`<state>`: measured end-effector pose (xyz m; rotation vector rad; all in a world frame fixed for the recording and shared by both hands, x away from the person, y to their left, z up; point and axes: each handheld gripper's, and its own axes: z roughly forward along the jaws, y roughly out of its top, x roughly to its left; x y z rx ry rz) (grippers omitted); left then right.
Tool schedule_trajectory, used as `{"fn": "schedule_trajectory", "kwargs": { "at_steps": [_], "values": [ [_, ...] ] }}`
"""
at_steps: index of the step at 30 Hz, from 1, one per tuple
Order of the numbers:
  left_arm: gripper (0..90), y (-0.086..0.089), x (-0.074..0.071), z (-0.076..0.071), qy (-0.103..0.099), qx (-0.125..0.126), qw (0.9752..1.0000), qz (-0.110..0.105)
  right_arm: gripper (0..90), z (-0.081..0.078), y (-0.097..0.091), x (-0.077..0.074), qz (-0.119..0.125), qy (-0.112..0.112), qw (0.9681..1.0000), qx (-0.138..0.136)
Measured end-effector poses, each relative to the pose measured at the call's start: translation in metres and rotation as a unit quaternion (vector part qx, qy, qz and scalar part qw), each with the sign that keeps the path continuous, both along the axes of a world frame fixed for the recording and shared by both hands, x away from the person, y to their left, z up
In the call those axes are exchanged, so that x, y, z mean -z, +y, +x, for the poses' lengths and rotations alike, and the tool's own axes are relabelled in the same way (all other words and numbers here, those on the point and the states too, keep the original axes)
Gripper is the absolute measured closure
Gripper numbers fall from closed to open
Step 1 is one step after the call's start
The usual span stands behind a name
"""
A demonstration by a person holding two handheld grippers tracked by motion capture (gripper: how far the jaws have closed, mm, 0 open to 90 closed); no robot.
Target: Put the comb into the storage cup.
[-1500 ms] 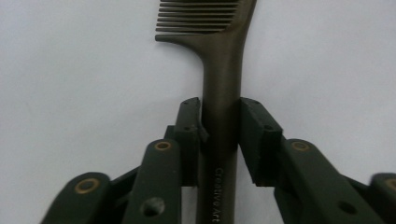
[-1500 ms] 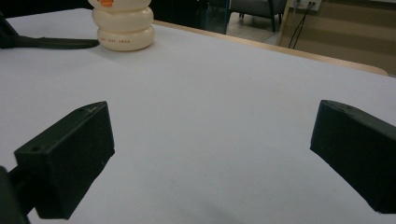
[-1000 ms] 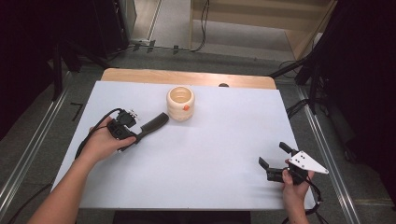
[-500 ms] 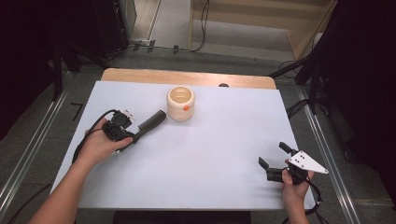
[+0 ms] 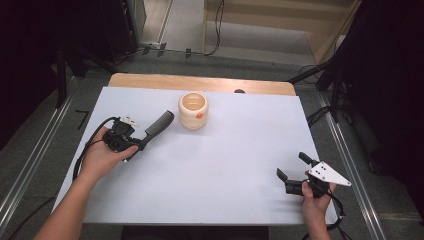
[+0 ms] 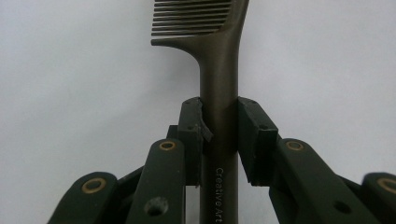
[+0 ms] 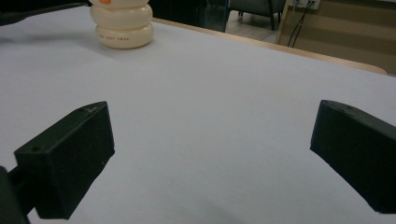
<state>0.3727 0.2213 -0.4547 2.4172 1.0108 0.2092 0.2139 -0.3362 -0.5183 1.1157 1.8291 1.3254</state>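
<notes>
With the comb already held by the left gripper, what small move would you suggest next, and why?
Probably carry the comb a little further toward the cream cup and tilt it over the open top. The left gripper is shut on its handle, its toothed end already points at the cup, and the right gripper rests open, far off.

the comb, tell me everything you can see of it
The comb is dark brownish-grey, smooth and matte, plastic by the look of it, with a round handle widening into a row of fine teeth. Pale lettering reading "Creative Art" runs along the handle. The left gripper is clamped on the handle, a pad on each side. In the high view the toothed end points toward the cream pot, short of touching it.
</notes>
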Motion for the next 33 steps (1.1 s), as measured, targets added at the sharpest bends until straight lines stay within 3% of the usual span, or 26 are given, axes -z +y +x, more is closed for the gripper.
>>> {"fn": "schedule_trajectory", "kwargs": {
  "at_steps": [4, 5, 8, 15, 18, 19, 20, 21, 23, 24, 25, 32, 33],
  "values": [
    [72.7, 0.003, -0.004, -0.005, -0.024, -0.007, 0.9996, -0.015, 0.0, 0.0, 0.0, 0.0, -0.001, 0.0, 1.0, -0.001],
    [72.7, 0.004, -0.005, -0.008, -0.039, -0.008, 0.999, -0.021, 0.0, 0.0, 0.0, 0.0, -0.001, 0.001, 1.0, -0.001],
    [72.8, 0.006, -0.007, -0.011, -0.051, -0.012, 0.9983, -0.028, 0.0, 0.0, 0.0, 0.0, -0.002, 0.001, 1.0, 0.0],
    [72.7, 0.009, -0.011, -0.019, -0.093, -0.031, 0.9937, -0.053, 0.0, 0.0, 0.0, 0.0, -0.002, 0.001, 1.0, 0.0],
    [72.7, 0.01, -0.014, -0.025, -0.119, -0.042, 0.9891, -0.075, 0.0, 0.0, 0.0, 0.0, 0.001, 0.0, 1.0, 0.001],
    [72.8, 0.01, -0.014, -0.025, -0.119, -0.042, 0.9891, -0.075, 0.0, 0.0, 0.0, 0.0, 0.001, 0.0, 1.0, 0.001],
    [72.8, 0.01, -0.016, -0.028, -0.131, -0.049, 0.986, -0.091, 0.0, -0.001, 0.0, -0.001, 0.002, 0.0, 1.0, 0.0],
    [72.8, 0.01, -0.016, -0.028, -0.131, -0.049, 0.986, -0.091, 0.0, -0.001, 0.0, -0.001, 0.002, 0.0, 1.0, 0.0],
    [72.7, 0.009, -0.017, -0.031, -0.142, -0.054, 0.9828, -0.104, 0.0, 0.0, -0.001, -0.002, 0.006, 0.001, 1.0, 0.002],
    [72.8, 0.008, -0.018, -0.034, -0.15, -0.058, 0.98, -0.118, 0.0, 0.0, -0.002, -0.003, 0.008, 0.005, 1.0, 0.001],
    [72.8, 0.008, -0.018, -0.034, -0.15, -0.058, 0.98, -0.118, 0.0, 0.0, -0.002, -0.003, 0.008, 0.005, 1.0, 0.001],
    [72.8, 0.0, -0.017, -0.042, -0.172, -0.066, 0.9703, -0.156, 0.0, -0.001, 0.001, -0.017, 0.008, 0.004, 1.0, -0.004],
    [72.7, -0.001, -0.016, -0.042, -0.172, -0.065, 0.9698, -0.16, 0.0, -0.001, 0.002, -0.02, 0.011, 0.002, 0.9999, -0.007]
  ]
}}
